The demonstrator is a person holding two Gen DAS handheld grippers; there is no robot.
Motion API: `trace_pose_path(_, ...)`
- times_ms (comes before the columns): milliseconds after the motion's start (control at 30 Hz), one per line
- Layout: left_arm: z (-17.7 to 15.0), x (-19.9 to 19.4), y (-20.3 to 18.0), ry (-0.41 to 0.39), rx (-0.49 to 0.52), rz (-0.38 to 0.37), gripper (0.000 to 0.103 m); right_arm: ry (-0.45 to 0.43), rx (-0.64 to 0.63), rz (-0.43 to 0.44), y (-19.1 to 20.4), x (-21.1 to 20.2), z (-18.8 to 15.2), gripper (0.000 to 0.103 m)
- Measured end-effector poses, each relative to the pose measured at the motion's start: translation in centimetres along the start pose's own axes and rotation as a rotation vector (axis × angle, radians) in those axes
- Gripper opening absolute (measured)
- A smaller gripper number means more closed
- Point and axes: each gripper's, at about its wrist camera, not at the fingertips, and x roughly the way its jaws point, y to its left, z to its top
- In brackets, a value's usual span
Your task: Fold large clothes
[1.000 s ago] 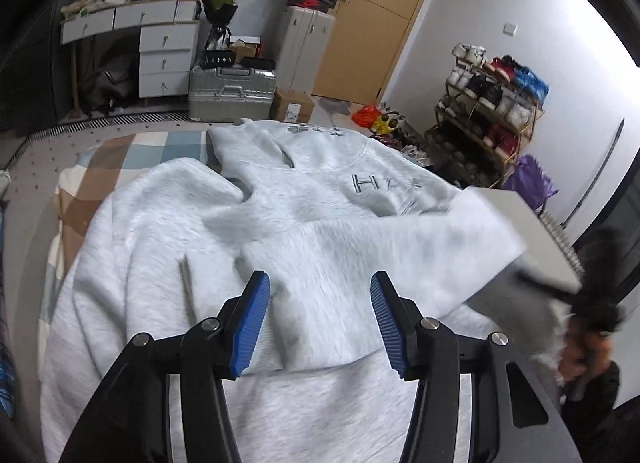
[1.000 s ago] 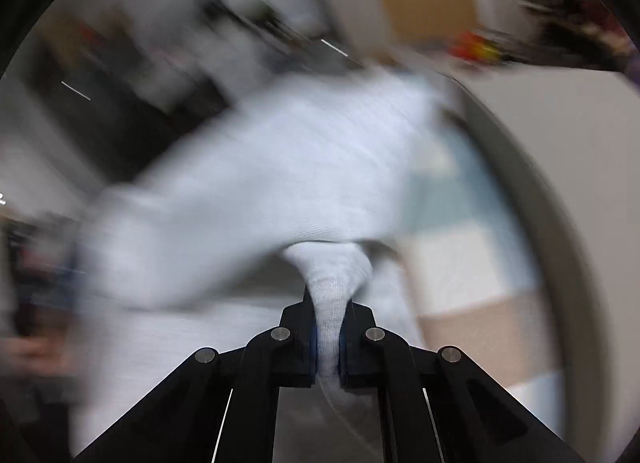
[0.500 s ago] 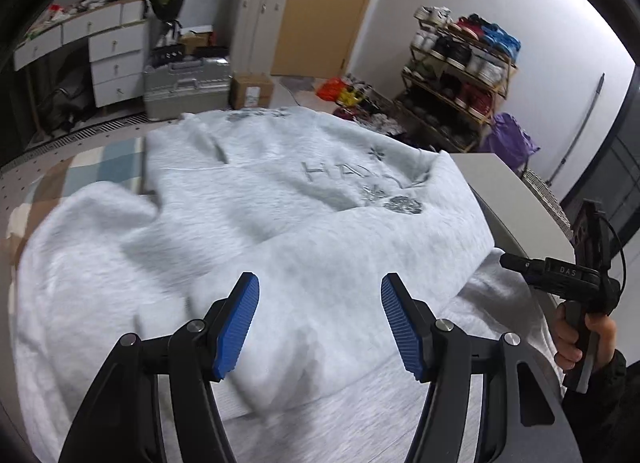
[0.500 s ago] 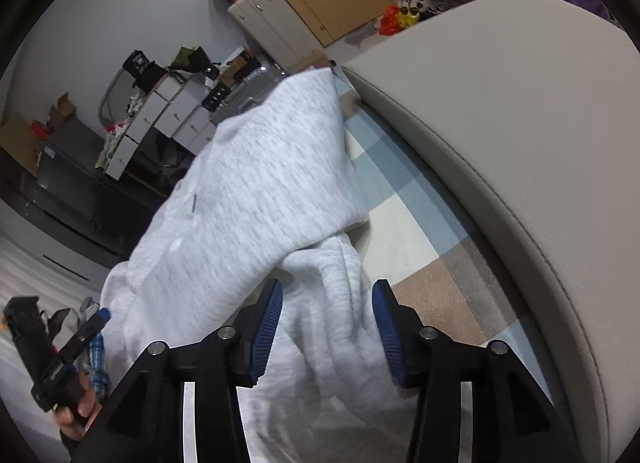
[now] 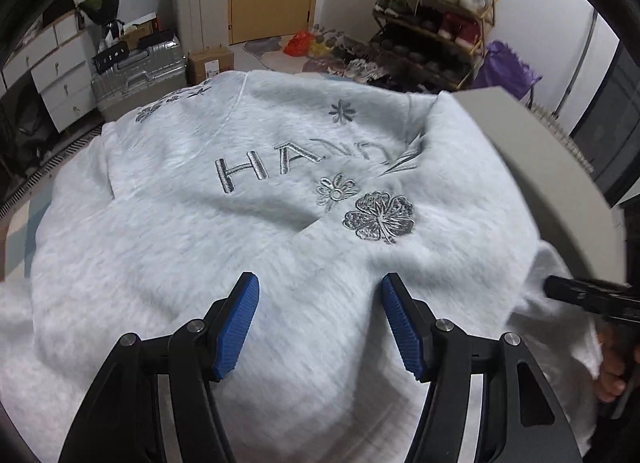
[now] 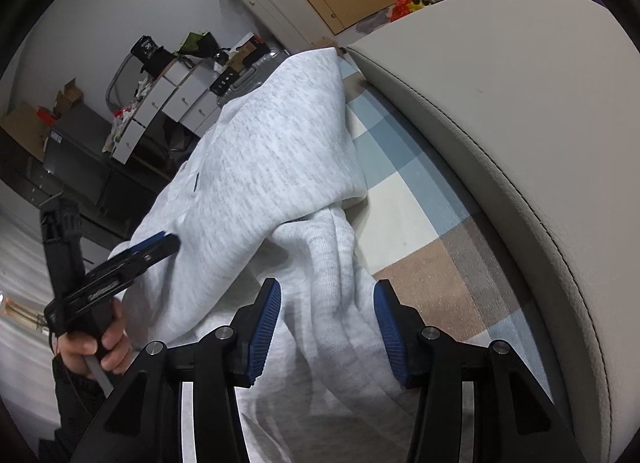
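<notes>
Two grippers hover over one big light grey fleece sweatshirt [image 5: 256, 231] spread across a bed covered with a checked blue, cream and brown blanket [image 6: 416, 223]. The sweatshirt lies chest up, embroidered in darker grey with the letters "HAND" and several flowers, and its upper part reaches the far edge of the bed. One side of it is folded over onto the chest, partly covering the last letters.

The left gripper [image 5: 320, 323], black with blue ribbed pads, points down at the lower middle of the sweatshirt. Its jaws stand apart with bare fleece between them, and neither pad presses the cloth.

The right gripper [image 6: 326, 331] is down at the right side of the bed, beside the padded beige headboard [image 6: 520, 123]. Its jaws also stand apart. The ribbed sleeve [image 6: 332, 275] of the sweatshirt lies loose in the gap, draped on the blanket, and the pads are not pinching it.

From the right wrist view, a hand [image 6: 100, 339] grips the handle of the left gripper over the sweatshirt's body.

Beyond the bed stand a silver hard-shell suitcase [image 5: 140, 71] and a wooden rack of shoes [image 5: 436, 11].
</notes>
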Motion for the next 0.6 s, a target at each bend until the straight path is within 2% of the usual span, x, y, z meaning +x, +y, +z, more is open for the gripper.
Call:
trace_pose_path(133, -0.2, 1.3, 0.0, 0.047, 0.022, 0.002, 0.058, 0.006, -0.024, -0.005, 0.3, 0.2, 0.1, 0.048)
trace_pose_path(200, -0.4, 1.5, 0.4, 0.059, -0.003, -0.016, 0.056, 0.011, -0.015, -0.002, 0.2, 0.3, 0.1, 0.048)
trace_pose_path(233, -0.4, 1.3, 0.5, 0.046, -0.013, -0.033, 0.032, 0.012, -0.011, -0.001, 0.1, 0.3, 0.1, 0.048)
trace_pose_path(267, -0.5, 1.0, 0.5, 0.045, -0.017, -0.065, 0.015, 0.013, -0.007, 0.001, 0.0, 0.3, 0.1, 0.048)
trace_pose_path(300, -0.6, 0.6, 0.3, 0.042, -0.017, -0.066, 0.003, 0.015, -0.008, 0.002, 0.0, 0.2, 0.1, 0.048)
trace_pose_path(367, -0.5, -0.5, 0.1, -0.002, -0.013, -0.054, 0.001, 0.013, -0.014, -0.004, 0.0, 0.1, 0.2, 0.048)
trace_pose_path(467, -0.3, -2.9, 1.0, -0.068, -0.071, -0.098, 0.000, 0.019, -0.031, -0.034, 0.0, 0.3, 0.3, 0.048)
trace_pose_path(600, 0.6, -7.9, 2.9, -0.205, -0.138, -0.137, 0.000, 0.048, -0.005, -0.100, -0.9, 1.4, 0.2, 0.046)
